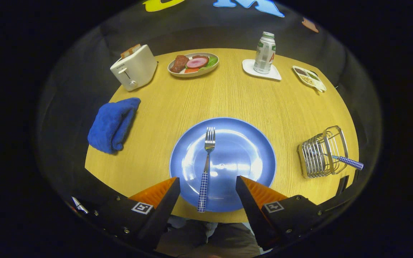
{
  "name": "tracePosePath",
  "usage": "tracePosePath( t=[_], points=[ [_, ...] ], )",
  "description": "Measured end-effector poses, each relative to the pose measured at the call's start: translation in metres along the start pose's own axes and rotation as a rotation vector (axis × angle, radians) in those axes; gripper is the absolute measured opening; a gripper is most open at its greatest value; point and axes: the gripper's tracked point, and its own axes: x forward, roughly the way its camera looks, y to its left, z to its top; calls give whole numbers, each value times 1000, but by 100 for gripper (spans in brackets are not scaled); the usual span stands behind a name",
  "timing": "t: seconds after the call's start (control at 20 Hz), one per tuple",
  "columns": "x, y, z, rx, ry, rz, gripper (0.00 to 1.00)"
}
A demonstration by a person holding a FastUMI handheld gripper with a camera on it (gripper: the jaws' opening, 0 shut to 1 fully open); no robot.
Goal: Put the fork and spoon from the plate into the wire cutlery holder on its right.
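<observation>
Wooden round surface (228, 100) holds a blue plate (253, 150) as its centre. On the plate lies a fork (206, 168), tines pointing away. Right of the plate, a wire cutlery holder (319, 154) lies tipped, a checked handle (350, 163) poking out. Left of the plate sits a blue cloth (113, 123). The claw (208, 184) hangs open, empty, over the plate's near rim, its fingers either side of the fork's handle.

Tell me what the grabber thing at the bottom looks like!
The tool has two wedge-shaped fingers that taper to points, with ribbed outer sides. Each sits on a dark block with small screws and a white square tag printed with a black pattern.
</observation>
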Motion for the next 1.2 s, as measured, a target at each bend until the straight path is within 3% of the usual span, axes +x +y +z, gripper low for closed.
tracePosePath(
  t=[0.3, 0.35, 0.45, 0.5, 0.55, 0.6, 0.85, 0.9, 1.2],
  points=[
    [34, -4, -29, 18, 148, -26, 96],
    [37, -4, -30, 17, 158, -24, 89],
    [42, -2, -31, 5, 178, -14, 74],
    [44, -2, -34, -4, 197, -11, 52],
    [43, -4, -37, -13, 219, -10, 37],
    [43, -5, -37, -23, 232, -13, 13],
    [44, -10, -37, -63, 246, 10, 13],
    [39, -14, -34, -81, 242, 13, 2],
    [11, -38, -30, -174, 271, 14, 2]
  ],
)
